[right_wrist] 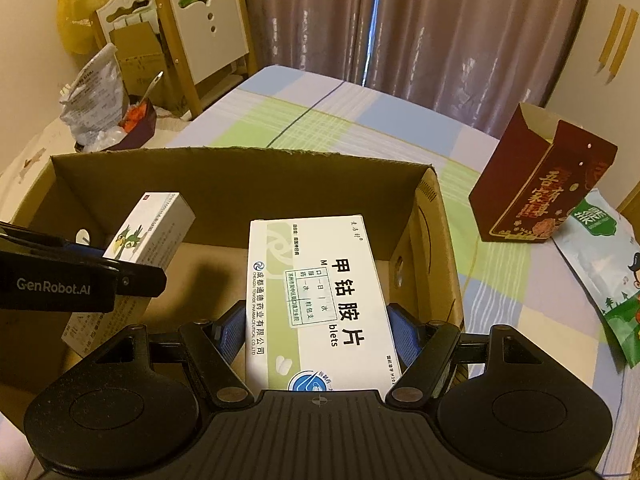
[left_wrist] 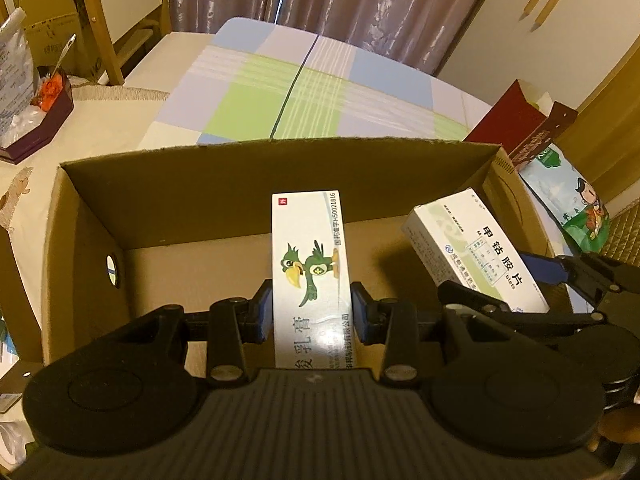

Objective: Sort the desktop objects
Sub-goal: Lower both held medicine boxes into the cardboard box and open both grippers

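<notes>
An open cardboard box [left_wrist: 84, 240] [right_wrist: 448, 280] stands on the table, and both grippers reach down into it. My left gripper [left_wrist: 312, 312] is shut on a narrow white medicine box with a green parrot [left_wrist: 310, 264] [right_wrist: 148, 228], held upright above the box floor. My right gripper [right_wrist: 316, 328] is shut on a wider white and green tablet box [right_wrist: 316, 292] [left_wrist: 476, 256], its blue pads pressing the two long sides. The two held boxes hang side by side, parrot box to the left.
A dark red paper carton [right_wrist: 536, 184] and a snack bag with a cartoon figure [right_wrist: 608, 272] lie right of the cardboard box. A purple box with a spoon [right_wrist: 136, 124] sits far left. A checked tablecloth [right_wrist: 360, 120] covers the table; curtains and chairs stand behind.
</notes>
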`<state>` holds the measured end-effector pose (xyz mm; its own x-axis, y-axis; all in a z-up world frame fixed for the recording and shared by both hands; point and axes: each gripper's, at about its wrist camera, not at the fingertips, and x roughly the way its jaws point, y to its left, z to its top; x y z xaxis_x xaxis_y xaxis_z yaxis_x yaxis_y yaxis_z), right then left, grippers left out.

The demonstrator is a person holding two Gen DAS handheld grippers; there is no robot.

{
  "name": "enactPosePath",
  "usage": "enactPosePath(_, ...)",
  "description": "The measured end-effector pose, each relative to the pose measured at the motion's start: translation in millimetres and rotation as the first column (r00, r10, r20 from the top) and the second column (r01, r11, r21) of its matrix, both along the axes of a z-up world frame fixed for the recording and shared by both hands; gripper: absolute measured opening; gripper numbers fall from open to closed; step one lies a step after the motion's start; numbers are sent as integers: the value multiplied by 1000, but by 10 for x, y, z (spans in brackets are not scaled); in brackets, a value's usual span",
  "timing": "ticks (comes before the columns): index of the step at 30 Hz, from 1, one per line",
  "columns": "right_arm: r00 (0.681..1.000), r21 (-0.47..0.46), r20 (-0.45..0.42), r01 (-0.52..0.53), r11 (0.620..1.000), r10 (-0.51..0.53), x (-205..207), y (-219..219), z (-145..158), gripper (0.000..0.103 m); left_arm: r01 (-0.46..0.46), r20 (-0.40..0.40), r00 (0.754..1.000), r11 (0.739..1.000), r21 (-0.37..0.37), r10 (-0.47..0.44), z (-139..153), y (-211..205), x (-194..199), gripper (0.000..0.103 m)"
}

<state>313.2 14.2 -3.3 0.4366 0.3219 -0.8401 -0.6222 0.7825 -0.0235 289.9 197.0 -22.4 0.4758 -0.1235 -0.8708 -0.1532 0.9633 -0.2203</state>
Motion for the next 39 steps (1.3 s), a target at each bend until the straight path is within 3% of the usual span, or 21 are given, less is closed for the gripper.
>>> enactPosePath(11,999,-11,11,-53,999,53,38,-33,-48,72,-5,-32,999,1000,-2,5,-120,-10,41,34)
enactPosePath(32,993,2,-84,-86,996,86,32,-166,81,72,12,-77,997,1000,11,-11,-284,-258,116,34)
enactPosePath(39,984,-41,-139,-122,992,115,59,-149,36,72,19,-67,998,999,37,-17,-245,-279,95,33)
